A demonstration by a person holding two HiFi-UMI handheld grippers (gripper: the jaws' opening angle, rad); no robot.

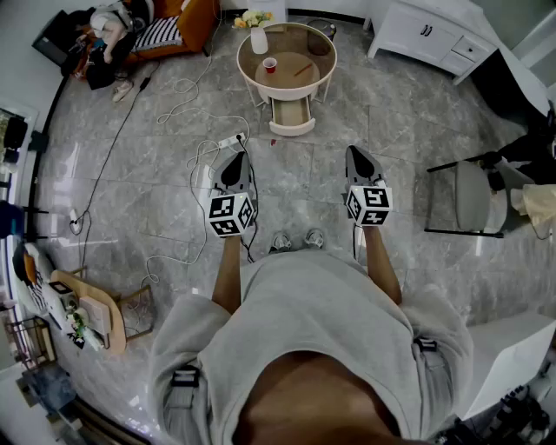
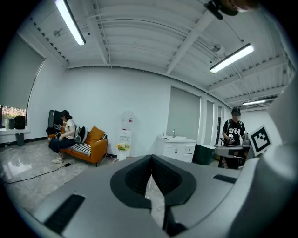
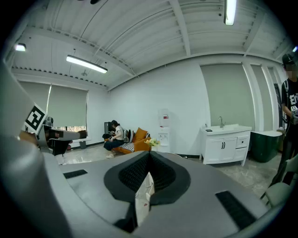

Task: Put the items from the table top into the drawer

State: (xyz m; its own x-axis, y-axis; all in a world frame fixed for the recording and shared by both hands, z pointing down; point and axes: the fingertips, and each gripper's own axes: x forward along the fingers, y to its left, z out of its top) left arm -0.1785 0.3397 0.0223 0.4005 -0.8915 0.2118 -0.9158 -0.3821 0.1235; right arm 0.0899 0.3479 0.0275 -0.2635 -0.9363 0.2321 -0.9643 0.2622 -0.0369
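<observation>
Holding nothing, the left gripper (image 1: 238,156) has its jaws fully together. Far beyond both pairs of jaws stands the table (image 1: 242,74), with a cup (image 1: 270,64) on top and the drawer (image 1: 292,129) open below. The right gripper (image 1: 352,151) is likewise closed and empty.

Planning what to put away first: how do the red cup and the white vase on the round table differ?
The white vase is taller than the short red cup. The vase holds yellow flowers; what is in the cup cannot be made out. The vase stands by the round table's far rim, the cup nearer its middle. Both stand upright on the table top, outside the open drawer.
</observation>
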